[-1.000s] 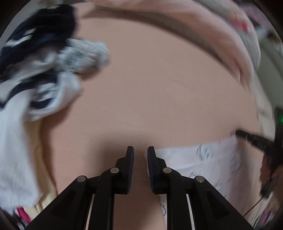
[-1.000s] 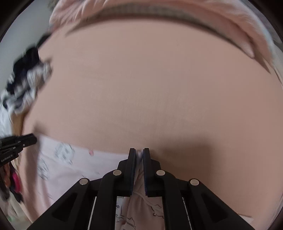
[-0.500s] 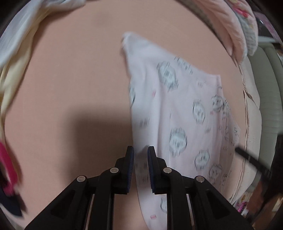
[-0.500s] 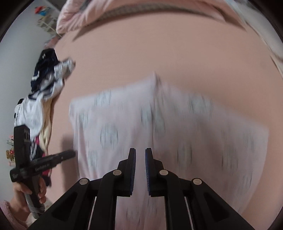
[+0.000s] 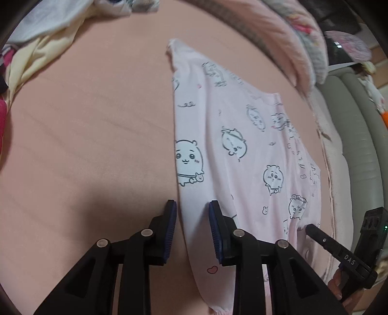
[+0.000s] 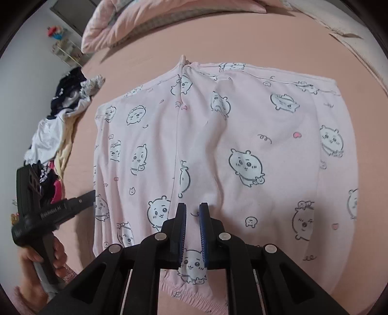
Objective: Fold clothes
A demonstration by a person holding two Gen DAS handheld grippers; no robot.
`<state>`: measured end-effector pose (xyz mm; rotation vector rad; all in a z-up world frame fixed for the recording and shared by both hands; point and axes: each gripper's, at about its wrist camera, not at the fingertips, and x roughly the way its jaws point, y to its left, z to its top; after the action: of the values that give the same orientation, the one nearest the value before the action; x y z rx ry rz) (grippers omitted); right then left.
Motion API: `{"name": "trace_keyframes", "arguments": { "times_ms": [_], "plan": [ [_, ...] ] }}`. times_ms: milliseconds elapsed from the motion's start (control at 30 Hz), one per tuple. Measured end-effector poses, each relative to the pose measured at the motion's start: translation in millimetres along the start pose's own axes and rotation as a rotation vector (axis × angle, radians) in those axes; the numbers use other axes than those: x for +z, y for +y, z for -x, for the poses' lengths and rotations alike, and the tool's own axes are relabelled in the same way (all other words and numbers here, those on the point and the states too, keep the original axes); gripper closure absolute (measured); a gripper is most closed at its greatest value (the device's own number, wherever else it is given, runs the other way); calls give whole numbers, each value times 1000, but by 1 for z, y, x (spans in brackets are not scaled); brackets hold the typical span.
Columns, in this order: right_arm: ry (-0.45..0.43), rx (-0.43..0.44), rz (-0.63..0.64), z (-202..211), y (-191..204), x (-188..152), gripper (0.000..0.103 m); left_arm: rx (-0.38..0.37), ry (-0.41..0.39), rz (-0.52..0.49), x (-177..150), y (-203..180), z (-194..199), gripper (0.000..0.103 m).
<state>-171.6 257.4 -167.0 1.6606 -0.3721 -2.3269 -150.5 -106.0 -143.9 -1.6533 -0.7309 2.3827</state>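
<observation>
Cut off at the bottom of both views: waistband end of the pink printed pants, hidden behind the black claw arms. Blurred past reading: small shelf items in the far room corner. Peach bed sheet under everything, smooth, shadowed near the left claw. Pink quilt bunched along the far edge; grey padded bed frame at the right of the left view. Pants spread flat mid-bed, cartoon print up. Left claw apart, just been opening, pant edge lying between the pads without being pressed. Right claw narrow but not clamped, a slim gap over the fabric. Pile of mixed clothes well apart, at the bed's left side.
</observation>
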Motion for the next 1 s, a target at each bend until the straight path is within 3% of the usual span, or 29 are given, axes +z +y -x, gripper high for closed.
{"name": "trace_keyframes", "arguments": {
  "times_ms": [133, 200, 233, 267, 300, 433, 500, 567, 667, 733, 900, 1000],
  "plan": [
    [-169, 24, 15, 35, 0, -36, 94, -40, -63, -22, -18, 6, 14, 77],
    [-186, -3, -8, 57, 3, -55, 94, 45, 36, 40, -28, -9, 0, 78],
    [-176, -32, -27, 70, 6, -65, 94, 54, 90, 66, -36, -9, 5, 78],
    [-181, -39, -37, 82, 7, -72, 94, 18, 100, 62, -44, -12, 13, 78],
    [-187, -44, -45, 94, 9, -79, 93, -24, 71, 42, -50, -16, 21, 77],
    [-302, -141, -76, 132, 2, -108, 87, -29, 28, 57, -66, -8, 30, 78],
    [-301, -151, -136, 133, -6, -118, 87, -142, 67, 121, -78, 1, 32, 77],
    [-278, -146, -152, 131, -13, -125, 86, -129, 35, 100, -80, -1, 31, 77],
    [-311, -213, -131, 126, -24, -137, 79, -110, -7, 72, -84, -4, 28, 77],
    [-272, -207, -158, 112, -41, -142, 79, -109, 30, 94, -83, 0, 15, 77],
    [-170, -173, -139, 90, -65, -149, 79, -119, 142, 1, -85, -5, 14, 78],
    [-173, -99, -151, 89, -76, -149, 79, -123, 131, -11, -81, -9, 22, 78]
  ]
}}
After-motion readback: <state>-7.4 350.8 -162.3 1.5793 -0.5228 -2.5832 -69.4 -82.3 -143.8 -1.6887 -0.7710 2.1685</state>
